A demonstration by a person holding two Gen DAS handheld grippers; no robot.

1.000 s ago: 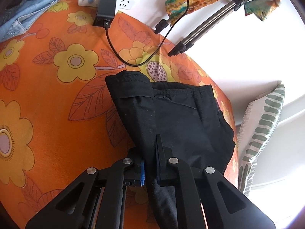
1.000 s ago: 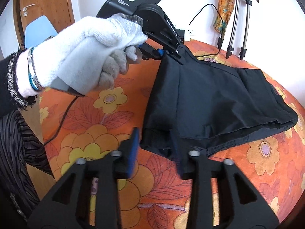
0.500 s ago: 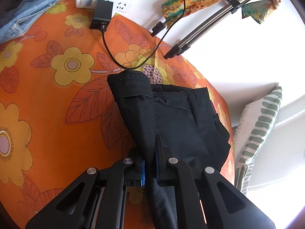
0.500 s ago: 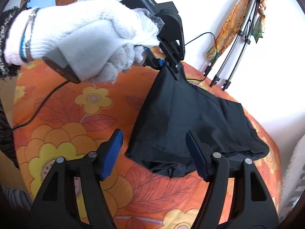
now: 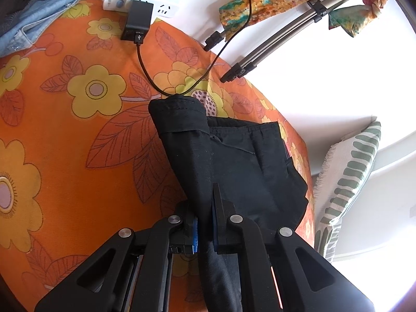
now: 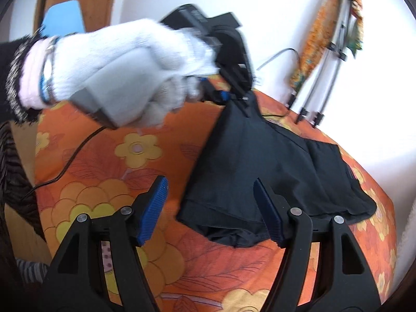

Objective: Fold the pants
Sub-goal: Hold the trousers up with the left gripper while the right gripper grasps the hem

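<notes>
From the left wrist view, open orange floral cloth (image 5: 65, 135) lies from seven to ten o'clock of the black folded pants (image 5: 247, 161). At twelve o'clock a thin black cable (image 5: 148, 72) loops up to the pants' edge, with a white power strip (image 5: 145, 2) beyond. Folded metal tripod legs (image 5: 273, 44) block one o'clock; a green-striped white cushion (image 5: 348, 171) crowds three o'clock.

So the pants (image 5: 249, 166) lie on the tabletop (image 5: 78, 135), power strip (image 5: 145, 2) at its far edge, pillow (image 5: 348, 171) off to the right.
</notes>
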